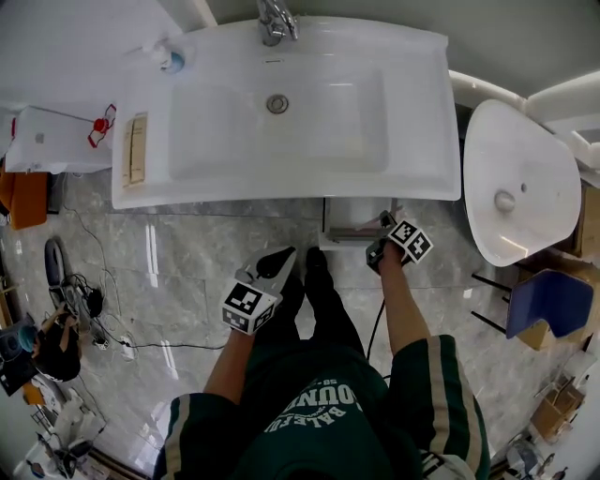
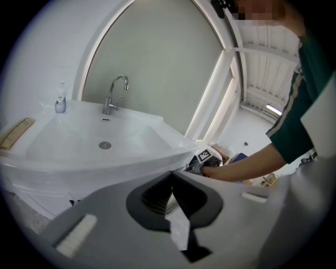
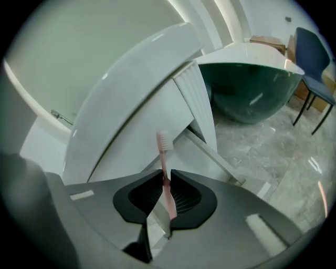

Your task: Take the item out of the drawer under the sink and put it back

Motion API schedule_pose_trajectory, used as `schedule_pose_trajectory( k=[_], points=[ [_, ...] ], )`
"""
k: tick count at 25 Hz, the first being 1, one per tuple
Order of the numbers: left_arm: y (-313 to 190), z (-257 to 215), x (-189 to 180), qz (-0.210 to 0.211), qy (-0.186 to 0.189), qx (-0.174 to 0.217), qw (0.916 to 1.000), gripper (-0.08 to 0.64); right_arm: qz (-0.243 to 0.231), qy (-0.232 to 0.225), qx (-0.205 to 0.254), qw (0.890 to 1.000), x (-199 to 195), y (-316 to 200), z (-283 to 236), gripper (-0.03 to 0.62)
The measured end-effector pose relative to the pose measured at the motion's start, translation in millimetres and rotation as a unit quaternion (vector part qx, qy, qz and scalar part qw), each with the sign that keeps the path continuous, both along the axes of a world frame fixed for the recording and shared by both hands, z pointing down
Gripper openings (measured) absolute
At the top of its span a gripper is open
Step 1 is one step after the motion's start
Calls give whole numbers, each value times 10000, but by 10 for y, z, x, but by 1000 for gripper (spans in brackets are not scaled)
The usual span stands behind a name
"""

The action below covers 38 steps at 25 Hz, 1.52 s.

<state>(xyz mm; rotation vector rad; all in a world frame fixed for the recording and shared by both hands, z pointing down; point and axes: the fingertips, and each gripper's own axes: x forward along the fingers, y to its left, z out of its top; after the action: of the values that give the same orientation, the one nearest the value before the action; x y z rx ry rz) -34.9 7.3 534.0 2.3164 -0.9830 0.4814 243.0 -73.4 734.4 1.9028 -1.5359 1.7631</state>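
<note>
Lower centre-left in the head view, the left gripper (image 1: 278, 262) hangs over the marble floor (image 1: 187, 267), its jaws pressed together on nothing (its own view shows the tips meeting). To its right, below the white sink (image 1: 422, 141), the right gripper (image 1: 385, 225) is by the open drawer (image 1: 349, 217), clamped on a pink toothbrush (image 3: 165, 163) with its bristles pointing toward the top of that gripper's view.

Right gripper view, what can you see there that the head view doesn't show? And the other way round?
Only the right gripper view shows the pink toothbrush pinched in the right gripper. Only the head view shows the tap, the drain and the left gripper. Both show the white sink, the round basin beside it and the blue chair.
</note>
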Motion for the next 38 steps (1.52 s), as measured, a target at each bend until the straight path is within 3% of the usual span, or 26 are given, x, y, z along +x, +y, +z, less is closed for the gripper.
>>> schedule_pose_trajectory(
  k=[7, 11, 16, 23, 34, 38],
  points=[
    [40, -228, -139, -231, -41, 155, 9996, 51, -1195, 681, 577, 9888, -137, 133, -639, 49],
    [34, -352, -227, -353, -83, 258, 9990, 51, -1901, 1066, 938, 9714, -303, 134, -1059, 49],
    [-14, -555, -354, -542, -106, 478, 9973, 51, -2461, 1286, 1566, 9478, -544, 58, -1642, 49],
    [-147, -863, -596, -827, -138, 871, 9927, 51, -2994, 1393, 2501, 9102, -933, -113, -2524, 49],
    [-338, -1344, -968, -1188, -177, 1432, 9824, 51, -3390, 1448, 3882, 8446, -1459, -289, -3951, 49],
    [-422, -1520, -1061, -1307, -183, 1634, 9777, 51, -3433, 1457, 4162, 8293, -1544, -361, -4283, 49]
  ],
)
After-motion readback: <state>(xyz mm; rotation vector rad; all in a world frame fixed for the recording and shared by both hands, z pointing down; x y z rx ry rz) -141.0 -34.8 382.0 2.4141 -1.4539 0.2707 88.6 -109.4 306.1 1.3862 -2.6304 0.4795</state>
